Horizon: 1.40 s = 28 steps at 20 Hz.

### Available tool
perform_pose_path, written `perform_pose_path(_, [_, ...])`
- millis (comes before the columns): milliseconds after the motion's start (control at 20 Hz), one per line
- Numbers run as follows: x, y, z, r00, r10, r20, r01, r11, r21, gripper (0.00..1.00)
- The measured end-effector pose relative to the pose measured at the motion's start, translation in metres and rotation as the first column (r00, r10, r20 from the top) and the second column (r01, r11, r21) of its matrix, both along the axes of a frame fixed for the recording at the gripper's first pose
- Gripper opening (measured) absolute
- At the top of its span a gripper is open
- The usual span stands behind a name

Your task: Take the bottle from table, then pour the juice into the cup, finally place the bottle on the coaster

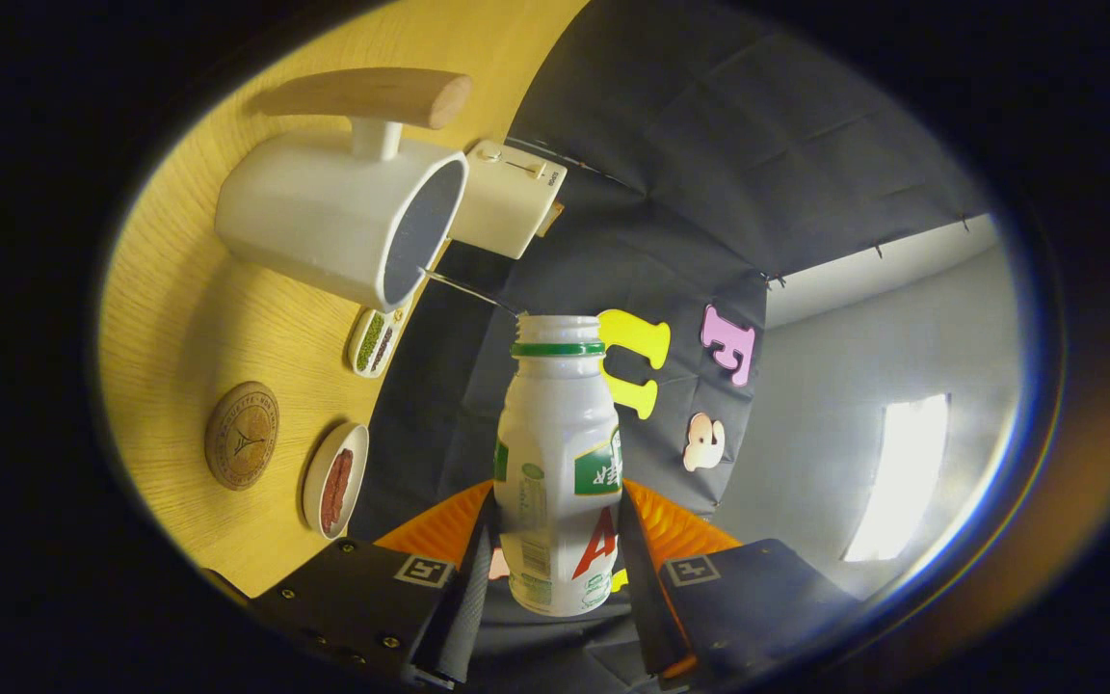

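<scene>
Gripper view, jaws clamping bottle [558, 463], cup [343, 212], coaster [242, 435], dishes nearby

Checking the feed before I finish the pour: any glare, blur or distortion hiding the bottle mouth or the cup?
Gripper view: strong fisheye bending, table tilted; bright glare patch stays off to the side; bottle, clamped in the gripper, and white cup are sharp and evenly lit.

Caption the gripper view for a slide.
Tool shut on tilted bottle, mouth toward white cup.
</scene>
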<state>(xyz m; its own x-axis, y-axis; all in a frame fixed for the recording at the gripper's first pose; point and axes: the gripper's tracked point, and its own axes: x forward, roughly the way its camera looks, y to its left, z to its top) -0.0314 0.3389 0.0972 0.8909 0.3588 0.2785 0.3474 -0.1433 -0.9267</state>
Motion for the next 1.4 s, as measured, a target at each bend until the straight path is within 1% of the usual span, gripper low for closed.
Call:
perform_pose_path(350, [-0.005, 0.003, -0.002, 0.999, 0.011, 0.034, -0.009, 0.999, -0.054, 0.65])
perform_pose_path(600, [-0.012, 0.007, -0.011, 0.998, 0.026, 0.058, -0.019, 0.992, -0.121, 0.65])
perform_pose_path(850, [-0.009, 0.015, -0.012, 0.997, 0.037, 0.071, -0.025, 0.987, -0.157, 0.65])
perform_pose_path(1150, [-0.019, 0.022, -0.019, 0.992, 0.073, 0.102, -0.045, 0.966, -0.256, 0.65])
perform_pose_path(1400, [-0.024, 0.027, -0.021, 0.988, 0.099, 0.116, -0.060, 0.950, -0.306, 0.65])
